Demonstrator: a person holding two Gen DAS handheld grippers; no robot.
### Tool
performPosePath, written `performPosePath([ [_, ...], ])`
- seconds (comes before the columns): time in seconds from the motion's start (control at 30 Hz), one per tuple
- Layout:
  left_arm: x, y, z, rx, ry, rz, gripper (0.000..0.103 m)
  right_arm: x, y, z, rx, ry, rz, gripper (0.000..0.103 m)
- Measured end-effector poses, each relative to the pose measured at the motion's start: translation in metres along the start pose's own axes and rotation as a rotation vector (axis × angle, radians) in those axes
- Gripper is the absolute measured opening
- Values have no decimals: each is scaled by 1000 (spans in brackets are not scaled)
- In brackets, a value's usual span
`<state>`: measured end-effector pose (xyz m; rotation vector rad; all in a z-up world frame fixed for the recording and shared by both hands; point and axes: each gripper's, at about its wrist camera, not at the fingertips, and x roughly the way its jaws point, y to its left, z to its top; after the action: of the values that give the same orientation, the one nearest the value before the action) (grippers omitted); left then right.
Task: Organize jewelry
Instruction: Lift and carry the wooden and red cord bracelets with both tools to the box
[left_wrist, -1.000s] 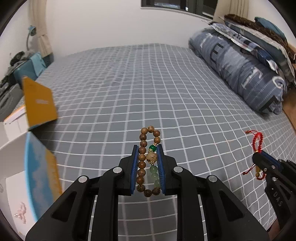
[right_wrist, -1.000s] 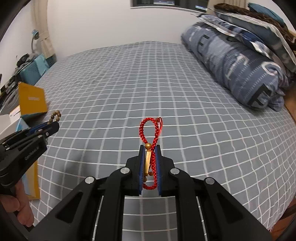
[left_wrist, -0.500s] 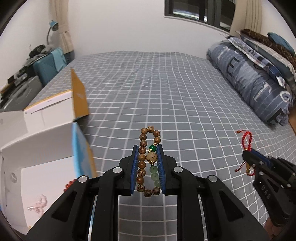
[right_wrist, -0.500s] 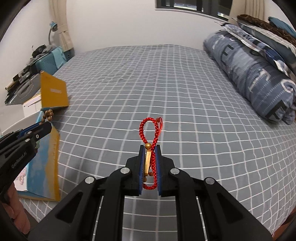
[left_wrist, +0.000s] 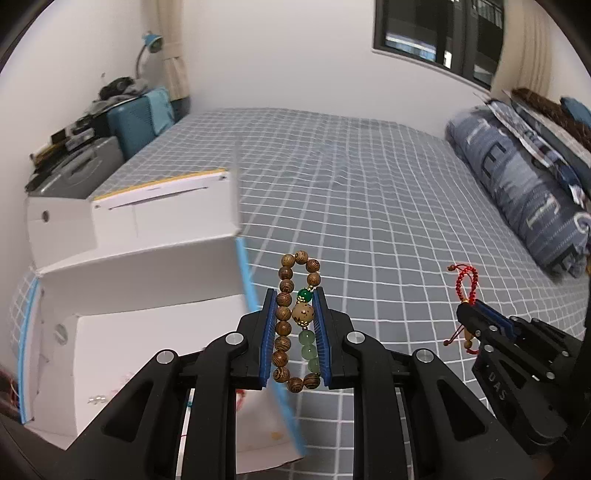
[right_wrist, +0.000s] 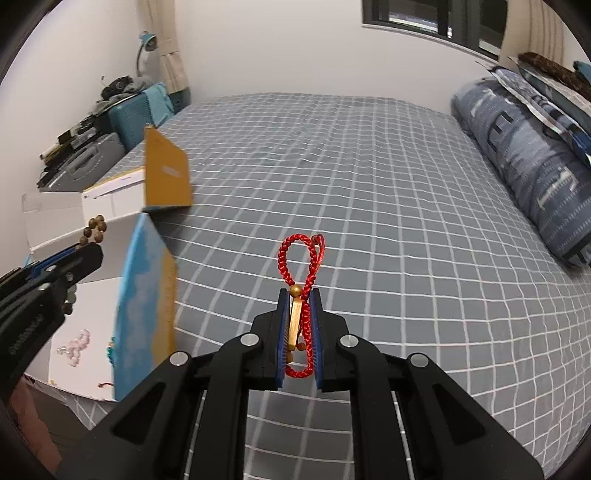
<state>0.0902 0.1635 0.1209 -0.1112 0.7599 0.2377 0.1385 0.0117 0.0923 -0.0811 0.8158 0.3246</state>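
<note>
Above a bed (left_wrist: 369, 206) dressed in a grey checked sheet, the left tool (left_wrist: 294, 314) is clamping a wooden bead bracelet (left_wrist: 286, 314) with green and cream beads between its blue pads, the loop standing upright just beside the blue edge of an open white box (left_wrist: 129, 295). To its right, the right tool (right_wrist: 299, 325) is pinching a red braided cord bracelet (right_wrist: 301, 258) with a gold bar, its loop rising above the nearly closed pads. Pink and white jewelry (right_wrist: 75, 345) is lying inside the box, while a folded blue quilt (right_wrist: 524, 147) is resting along the bed's right side.
</note>
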Motion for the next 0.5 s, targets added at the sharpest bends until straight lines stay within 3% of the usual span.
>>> performPosePath([
  [0.27, -26, 62, -14, -63, -27, 69, 19, -7, 66, 1, -71, -17, 83, 10],
  [0.5, -27, 123, -34, -132, -1, 142, 19, -9, 126, -2, -140, -29, 143, 10],
])
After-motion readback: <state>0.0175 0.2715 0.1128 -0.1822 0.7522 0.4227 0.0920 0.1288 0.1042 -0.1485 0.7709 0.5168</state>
